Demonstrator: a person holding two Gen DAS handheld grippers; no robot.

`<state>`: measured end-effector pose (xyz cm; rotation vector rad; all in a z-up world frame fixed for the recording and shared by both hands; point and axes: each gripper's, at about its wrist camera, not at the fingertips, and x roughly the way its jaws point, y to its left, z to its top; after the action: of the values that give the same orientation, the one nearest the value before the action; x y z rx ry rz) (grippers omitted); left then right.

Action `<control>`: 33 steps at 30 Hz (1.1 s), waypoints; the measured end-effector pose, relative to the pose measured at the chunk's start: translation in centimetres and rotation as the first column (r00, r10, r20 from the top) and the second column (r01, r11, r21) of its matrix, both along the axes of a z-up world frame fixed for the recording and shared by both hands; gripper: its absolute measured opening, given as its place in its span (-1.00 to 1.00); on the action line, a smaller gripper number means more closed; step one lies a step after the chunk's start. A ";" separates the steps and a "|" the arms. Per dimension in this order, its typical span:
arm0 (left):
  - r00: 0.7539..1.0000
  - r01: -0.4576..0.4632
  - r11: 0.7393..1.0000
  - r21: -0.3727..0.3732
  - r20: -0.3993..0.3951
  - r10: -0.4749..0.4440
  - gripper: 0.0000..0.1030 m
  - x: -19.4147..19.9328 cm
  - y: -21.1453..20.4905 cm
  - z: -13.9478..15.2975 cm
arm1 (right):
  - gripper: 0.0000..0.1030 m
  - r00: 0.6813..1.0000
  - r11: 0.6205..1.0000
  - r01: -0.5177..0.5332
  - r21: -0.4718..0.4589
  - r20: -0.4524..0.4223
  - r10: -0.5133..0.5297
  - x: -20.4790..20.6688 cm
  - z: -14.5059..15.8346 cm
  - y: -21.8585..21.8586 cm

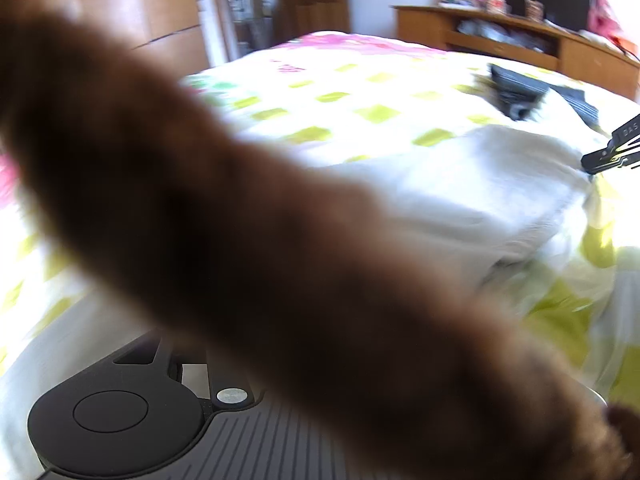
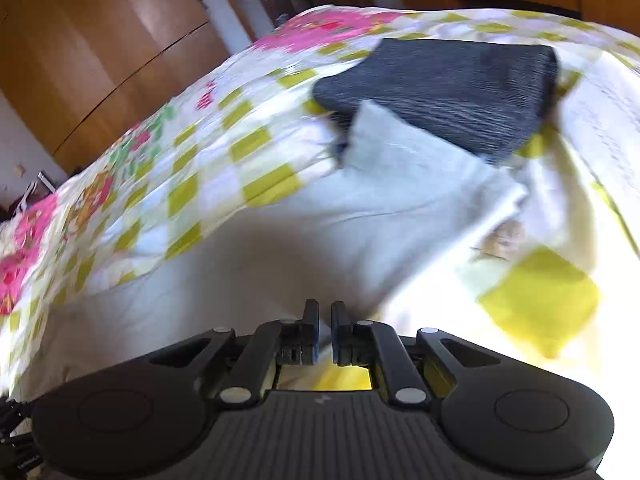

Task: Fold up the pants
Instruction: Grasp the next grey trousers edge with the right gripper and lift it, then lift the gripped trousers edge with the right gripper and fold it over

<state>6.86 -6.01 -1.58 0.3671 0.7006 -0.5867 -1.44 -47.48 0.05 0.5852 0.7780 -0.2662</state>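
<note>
Two-finger right tool (image 2: 325, 312) almost closed, empty; pants (image 2: 320, 220) just ahead; left tool (image 1: 120, 420) unclear.

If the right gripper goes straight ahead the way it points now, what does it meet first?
Probably the white fabric lying just ahead of the right gripper; the dark folded garment lies farther on. Depth is unclear.

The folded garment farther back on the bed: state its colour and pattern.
Dark navy-grey folded garment with fine ribbed stripes; clearest in the right wrist view.
</note>
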 end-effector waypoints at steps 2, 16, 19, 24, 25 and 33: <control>1.000 0.029 1.000 0.009 0.004 -0.029 -0.05 0.1 -1.8 0.0 | -0.56 0.996 0.995 0.082 0.047 0.011 -0.083 -1.5 -0.6 -2.1; 0.994 0.107 0.991 0.085 0.017 -0.109 -0.05 0.1 -6.9 1.0 | -0.41 0.943 0.899 0.206 0.385 0.167 -0.287 -1.7 -4.0 -8.0; 0.994 0.111 0.990 0.088 0.008 -0.112 -0.05 0.3 -7.1 0.9 | -0.35 0.934 0.885 0.212 0.414 0.180 -0.308 -2.3 -3.4 -8.7; 0.992 0.123 0.989 0.083 0.021 -0.125 -0.05 0.1 -7.5 1.4 | -0.20 0.921 0.867 0.192 0.459 0.221 -0.321 -4.4 -3.1 -8.5; 0.992 0.122 0.989 0.081 0.021 -0.124 -0.05 0.1 -7.6 1.4 | -0.18 0.908 0.851 0.206 0.484 0.231 -0.351 -5.4 -3.4 -8.8; 0.991 0.132 0.988 0.076 0.025 -0.134 -0.05 -0.4 -8.0 1.7 | -0.05 0.904 0.808 0.181 0.561 0.230 -0.362 -2.0 -5.5 -8.6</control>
<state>6.43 -14.02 0.10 0.4933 0.6731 -0.6812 -3.44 -56.11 -5.43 1.2453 0.4288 -0.2110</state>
